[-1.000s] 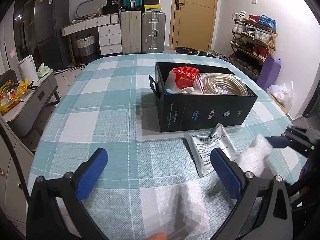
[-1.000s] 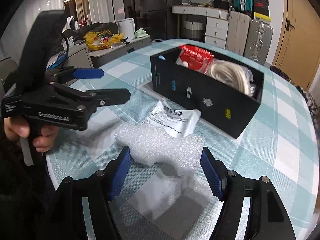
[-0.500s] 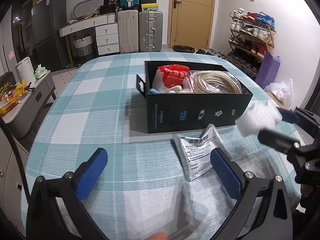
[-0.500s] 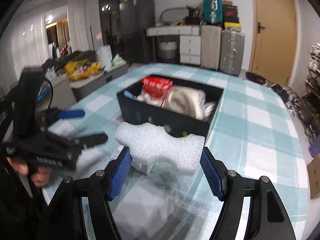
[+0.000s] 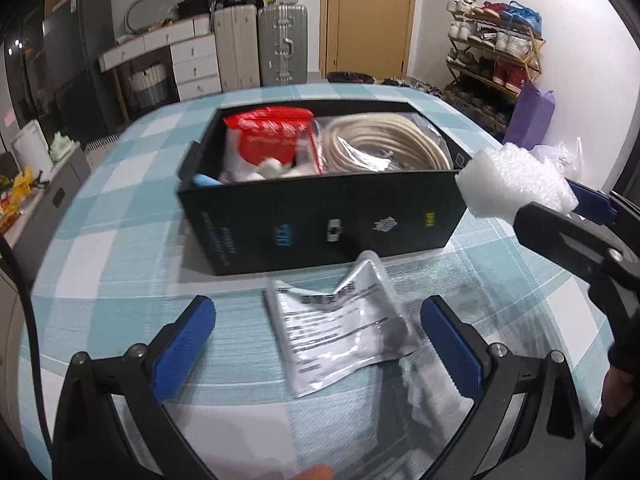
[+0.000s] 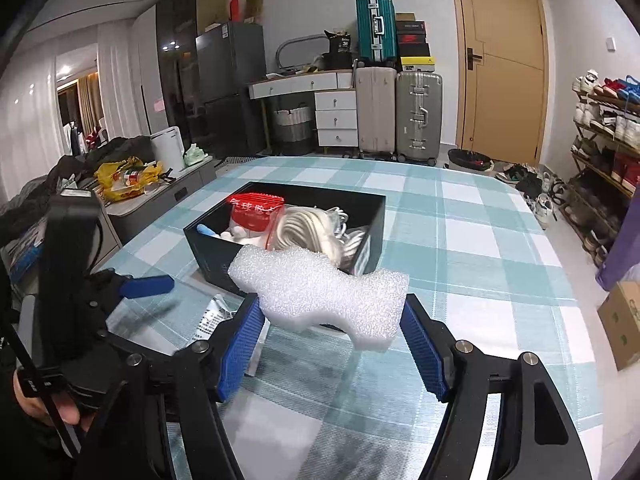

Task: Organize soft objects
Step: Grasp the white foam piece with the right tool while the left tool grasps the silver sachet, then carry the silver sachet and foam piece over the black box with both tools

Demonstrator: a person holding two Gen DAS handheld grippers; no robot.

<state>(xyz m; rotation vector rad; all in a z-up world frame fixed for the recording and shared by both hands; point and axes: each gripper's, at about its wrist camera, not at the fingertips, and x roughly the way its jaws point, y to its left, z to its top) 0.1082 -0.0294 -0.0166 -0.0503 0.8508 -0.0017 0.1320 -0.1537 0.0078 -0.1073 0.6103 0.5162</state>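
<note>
My right gripper [image 6: 332,344] is shut on a white foam piece [image 6: 320,292] and holds it in the air just before the near right corner of a black box [image 6: 372,216]. The foam [image 5: 516,182] and the right gripper also show at the right of the left wrist view. The box [image 5: 320,220] holds a red-and-white packet [image 5: 268,140] and a bagged coil of cream rope [image 5: 384,144]. My left gripper [image 5: 316,348] is open low over the checked tablecloth, with a silver printed pouch [image 5: 340,324] lying between its fingers.
The table [image 6: 480,240] has a teal and white checked cloth. Suitcases [image 6: 400,116], a white dresser and a wooden door stand at the back. A shoe rack [image 5: 492,60] and a purple bag line the right wall. A low grey cabinet stands left of the table.
My right gripper has lifted the foam off the table and carried it up toward the box's right end. My left gripper has moved forward, so the pouch now lies between its fingers.
</note>
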